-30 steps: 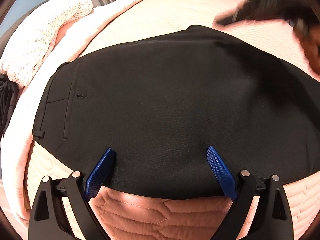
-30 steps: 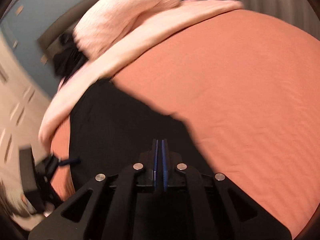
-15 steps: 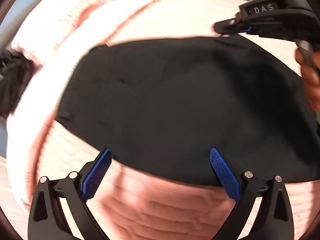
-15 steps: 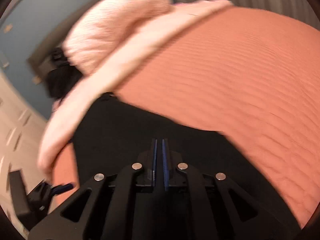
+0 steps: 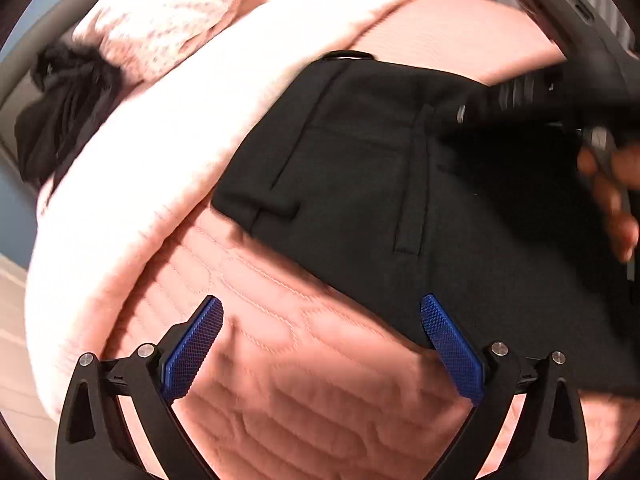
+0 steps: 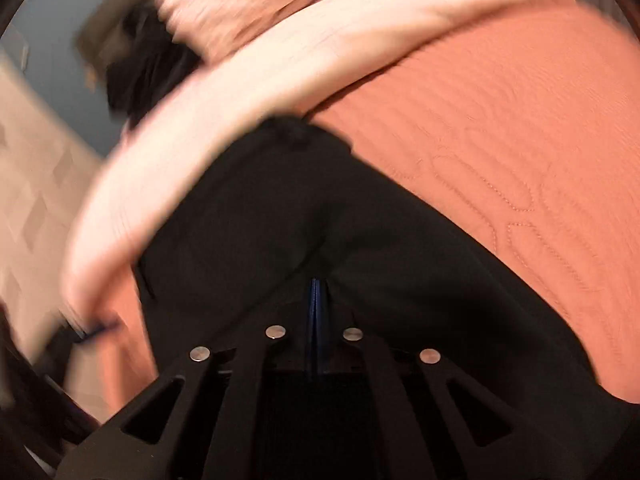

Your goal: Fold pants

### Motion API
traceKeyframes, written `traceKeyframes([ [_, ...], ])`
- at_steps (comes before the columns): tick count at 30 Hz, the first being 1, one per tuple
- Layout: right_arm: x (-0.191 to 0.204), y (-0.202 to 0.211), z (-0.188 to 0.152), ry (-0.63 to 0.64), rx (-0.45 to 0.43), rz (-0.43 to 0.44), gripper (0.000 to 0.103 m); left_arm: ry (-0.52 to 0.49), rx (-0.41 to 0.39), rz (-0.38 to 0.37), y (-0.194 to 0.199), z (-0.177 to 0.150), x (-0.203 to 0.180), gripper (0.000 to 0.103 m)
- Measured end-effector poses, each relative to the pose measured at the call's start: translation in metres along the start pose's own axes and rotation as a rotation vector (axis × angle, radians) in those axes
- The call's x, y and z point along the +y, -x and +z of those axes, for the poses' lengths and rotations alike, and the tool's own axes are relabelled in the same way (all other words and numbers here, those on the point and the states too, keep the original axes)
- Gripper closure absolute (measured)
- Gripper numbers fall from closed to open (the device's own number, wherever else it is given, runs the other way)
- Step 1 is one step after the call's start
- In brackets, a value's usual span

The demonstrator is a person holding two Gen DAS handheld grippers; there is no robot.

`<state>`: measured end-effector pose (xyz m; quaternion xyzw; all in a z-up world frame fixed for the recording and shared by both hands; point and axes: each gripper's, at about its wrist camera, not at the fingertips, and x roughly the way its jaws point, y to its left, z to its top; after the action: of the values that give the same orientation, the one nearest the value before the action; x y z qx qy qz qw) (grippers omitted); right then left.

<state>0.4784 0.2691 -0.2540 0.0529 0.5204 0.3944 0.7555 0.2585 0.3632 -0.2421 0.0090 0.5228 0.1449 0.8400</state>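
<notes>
Pink quilted bed (image 5: 304,392) fills the lower frame now. Pants (image 5: 400,184) have slid to the upper right, so the wide-open, empty left tool (image 5: 320,332) is off them. Right tool (image 6: 319,300) stays pinched shut on pants, dragging the fold across.

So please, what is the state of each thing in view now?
Left gripper: open, empty, over the bedcover.
Right gripper: shut on the pants.
Pants: black, lying on the bedcover, one part pinched by the right gripper.
Bedcover: spread out under the pants.
Blanket: bunched beside the pants.
</notes>
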Motion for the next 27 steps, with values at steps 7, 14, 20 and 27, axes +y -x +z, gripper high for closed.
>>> traceKeyframes([
  [7, -0.014, 0.008, -0.018, -0.033, -0.072, -0.090, 0.103, -0.014, -0.038, 0.032, 0.001, 0.015, 0.012, 0.005],
  [14, -0.054, 0.151, -0.119, -0.187, -0.296, -0.217, 0.095, -0.038, -0.075, 0.110, 0.013, 0.030, 0.024, 0.005],
  [20, -0.102, 0.204, -0.219, -0.387, -0.322, -0.260, 0.095, -0.034, -0.113, -0.053, 0.039, 0.069, -0.037, 0.005],
  [27, -0.179, 0.330, -0.360, -0.612, -0.376, -0.502, 0.102, -0.171, -0.057, 0.115, -0.031, 0.107, -0.092, 0.005],
])
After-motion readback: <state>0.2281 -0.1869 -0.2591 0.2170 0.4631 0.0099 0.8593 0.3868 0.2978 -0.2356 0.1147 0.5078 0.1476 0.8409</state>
